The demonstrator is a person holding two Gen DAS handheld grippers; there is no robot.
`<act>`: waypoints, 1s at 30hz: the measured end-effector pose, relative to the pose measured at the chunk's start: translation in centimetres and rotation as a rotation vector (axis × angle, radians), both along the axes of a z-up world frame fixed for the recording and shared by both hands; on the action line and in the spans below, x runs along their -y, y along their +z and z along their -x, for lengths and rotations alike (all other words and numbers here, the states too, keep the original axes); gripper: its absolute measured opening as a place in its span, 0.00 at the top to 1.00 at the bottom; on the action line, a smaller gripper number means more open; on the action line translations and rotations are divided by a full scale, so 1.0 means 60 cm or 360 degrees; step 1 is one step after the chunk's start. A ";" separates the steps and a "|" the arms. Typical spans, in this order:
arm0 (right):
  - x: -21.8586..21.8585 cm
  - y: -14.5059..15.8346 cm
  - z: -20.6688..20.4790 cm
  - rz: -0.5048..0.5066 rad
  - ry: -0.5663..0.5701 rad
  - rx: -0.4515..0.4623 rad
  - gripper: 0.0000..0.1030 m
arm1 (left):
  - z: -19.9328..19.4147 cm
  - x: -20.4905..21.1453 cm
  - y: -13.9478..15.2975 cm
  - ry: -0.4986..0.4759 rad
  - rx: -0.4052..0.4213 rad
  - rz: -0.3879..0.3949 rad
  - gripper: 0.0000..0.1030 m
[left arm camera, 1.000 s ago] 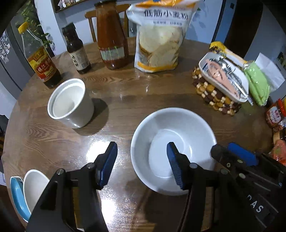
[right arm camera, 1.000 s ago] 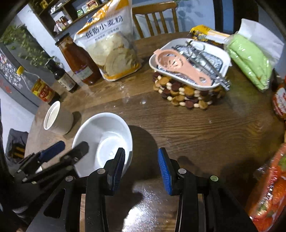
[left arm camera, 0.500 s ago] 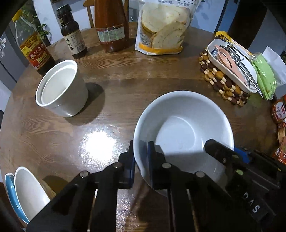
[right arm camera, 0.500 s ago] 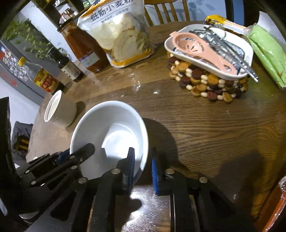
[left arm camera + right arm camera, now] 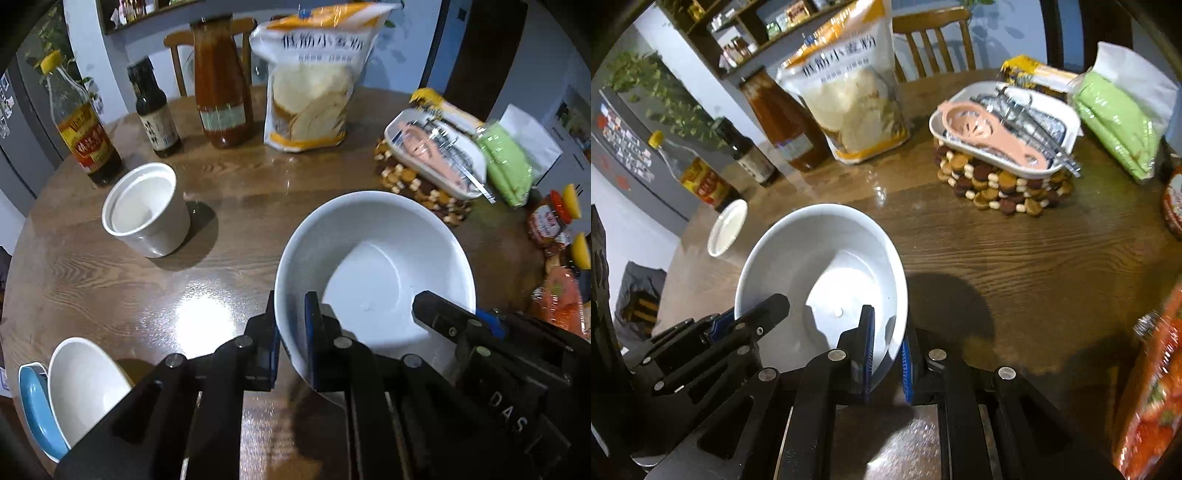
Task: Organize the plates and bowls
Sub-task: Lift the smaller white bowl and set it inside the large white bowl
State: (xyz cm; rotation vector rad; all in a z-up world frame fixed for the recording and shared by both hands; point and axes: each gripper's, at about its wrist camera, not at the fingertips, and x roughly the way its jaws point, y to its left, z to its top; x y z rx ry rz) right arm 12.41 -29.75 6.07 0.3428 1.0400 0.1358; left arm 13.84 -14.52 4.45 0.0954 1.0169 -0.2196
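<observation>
A large white bowl [image 5: 376, 266] [image 5: 812, 258] hangs a little above the round wooden table [image 5: 110, 280], held from two sides. My left gripper [image 5: 291, 332] is shut on its near-left rim, one blue pad inside and one outside. My right gripper [image 5: 888, 339] is shut on the opposite rim in the same way, and it also shows at the lower right of the left wrist view. A white cylindrical cup [image 5: 146, 210] stands on the table to the left. At the table's near-left edge a small white bowl [image 5: 81, 384] sits nested in a blue dish [image 5: 35, 406].
Along the far side stand an oil bottle [image 5: 79, 125], a dark sauce bottle [image 5: 153, 107], a red sauce bottle [image 5: 221, 85] and a flour bag [image 5: 314, 77]. A white utensil tray [image 5: 1004, 125] rests on a beaded trivet [image 5: 1001, 184]. Green packets [image 5: 1115, 122] and snack bags [image 5: 1148, 387] crowd the right.
Both grippers went from open beside the bowl to shut on its rim. Since then the bowl has come up off the table, and its shadow now lies clear of it.
</observation>
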 end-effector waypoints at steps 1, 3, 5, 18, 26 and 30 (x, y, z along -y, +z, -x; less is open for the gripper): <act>-0.002 0.007 0.006 0.0000 0.0001 0.0019 0.86 | 0.008 -0.003 0.009 -0.0003 0.0023 0.0015 0.89; -0.010 0.020 0.017 0.0013 0.0009 0.0051 0.86 | 0.021 -0.012 0.025 0.0001 0.0057 0.0036 0.89; -0.023 0.033 0.028 0.0023 0.0023 0.0083 0.86 | 0.030 -0.020 0.032 0.0010 0.0076 0.0038 0.89; -0.153 0.073 0.056 -0.0013 0.0317 0.0176 0.86 | 0.090 -0.157 0.078 0.0248 0.0152 0.0027 0.89; -0.262 0.034 0.059 -0.0042 0.0583 0.0064 0.86 | 0.129 -0.257 0.063 0.0443 0.0101 -0.0001 0.89; -0.300 0.010 0.064 -0.0025 0.0674 0.0000 0.86 | 0.141 -0.296 0.040 0.0520 0.0035 -0.0017 0.89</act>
